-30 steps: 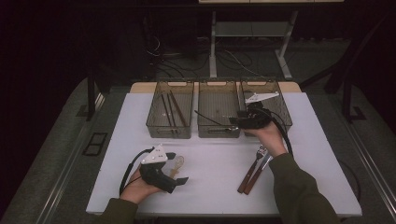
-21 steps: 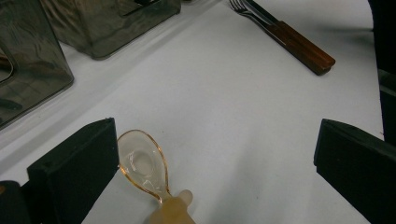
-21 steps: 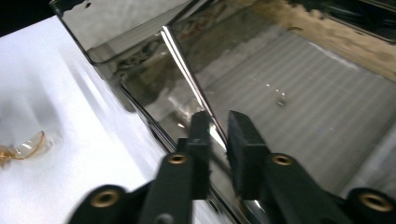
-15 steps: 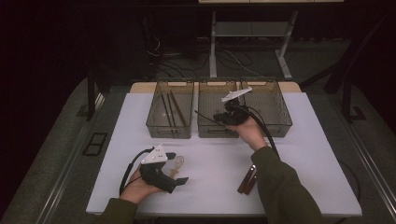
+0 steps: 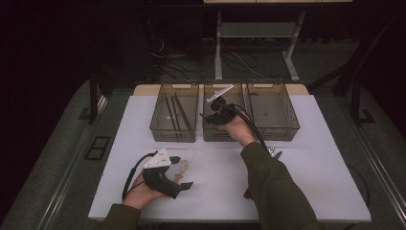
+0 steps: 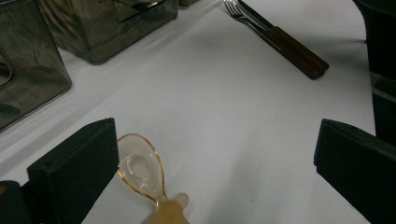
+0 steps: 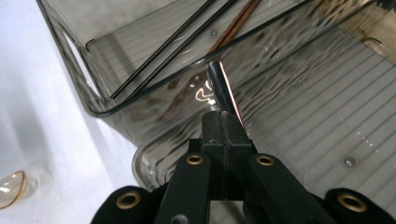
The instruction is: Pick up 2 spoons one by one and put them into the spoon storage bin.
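My right gripper (image 5: 209,116) hangs over the middle smoked bin (image 5: 213,134), its jaws shut on a thin shiny metal utensil (image 7: 223,88) that sticks out past the tips (image 7: 224,120) toward the left bin. My left gripper (image 5: 184,171) rests on the white table near the front, jaws wide open. A clear amber spoon (image 5: 182,166) lies between them, untouched. In the left gripper view the spoon (image 6: 140,167) sits close to the left jaw, bowl up, with the gripper (image 6: 217,140) open around it.
The left bin (image 5: 174,132) holds dark chopsticks (image 7: 163,42); the right bin (image 5: 273,115) stands beside the middle one. Forks with brown wooden handles (image 6: 289,46) lie on the table, partly under my right forearm (image 5: 273,152). The white mat's front edge is near.
My right hand has carried its gripper and the thin utensil leftward, from above the right bin to above the middle bin. The left gripper and spoon have not moved.
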Tool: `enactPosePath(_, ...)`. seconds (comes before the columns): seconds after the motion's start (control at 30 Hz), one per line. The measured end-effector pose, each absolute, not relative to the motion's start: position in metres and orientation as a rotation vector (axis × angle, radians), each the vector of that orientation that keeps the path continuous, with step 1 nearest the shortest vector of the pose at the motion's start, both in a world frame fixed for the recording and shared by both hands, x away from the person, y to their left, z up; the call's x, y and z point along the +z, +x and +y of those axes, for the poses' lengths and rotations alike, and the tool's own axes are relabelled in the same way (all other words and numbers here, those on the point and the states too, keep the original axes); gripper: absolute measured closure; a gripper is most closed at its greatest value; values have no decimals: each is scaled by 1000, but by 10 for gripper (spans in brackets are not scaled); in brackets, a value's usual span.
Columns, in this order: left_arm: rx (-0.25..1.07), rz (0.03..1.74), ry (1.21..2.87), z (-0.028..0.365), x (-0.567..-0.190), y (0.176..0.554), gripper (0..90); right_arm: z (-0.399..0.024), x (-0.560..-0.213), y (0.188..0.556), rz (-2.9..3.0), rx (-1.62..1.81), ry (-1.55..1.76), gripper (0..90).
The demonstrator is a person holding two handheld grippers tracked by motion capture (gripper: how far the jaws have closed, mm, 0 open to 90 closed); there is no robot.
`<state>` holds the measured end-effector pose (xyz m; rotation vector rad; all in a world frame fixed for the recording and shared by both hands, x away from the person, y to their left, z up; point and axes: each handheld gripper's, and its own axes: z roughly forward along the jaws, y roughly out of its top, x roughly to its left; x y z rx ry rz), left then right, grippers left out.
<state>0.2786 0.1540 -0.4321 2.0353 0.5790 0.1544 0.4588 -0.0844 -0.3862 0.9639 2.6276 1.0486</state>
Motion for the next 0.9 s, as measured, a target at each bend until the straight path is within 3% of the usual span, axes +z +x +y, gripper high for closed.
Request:
enactPosePath(0.47, 151, 584, 2023, 155, -432, 279, 0, -88, -393, 487, 2564, 927, 1117, 898)
enactPosePath(0.67, 152, 587, 2022, 155, -432, 279, 0, -91, -388, 483, 2557, 955, 1104, 897)
enactPosePath(0.9, 166, 604, 2030, 155, -432, 280, 0, -107, -376, 457, 2534, 1101, 1048, 640)
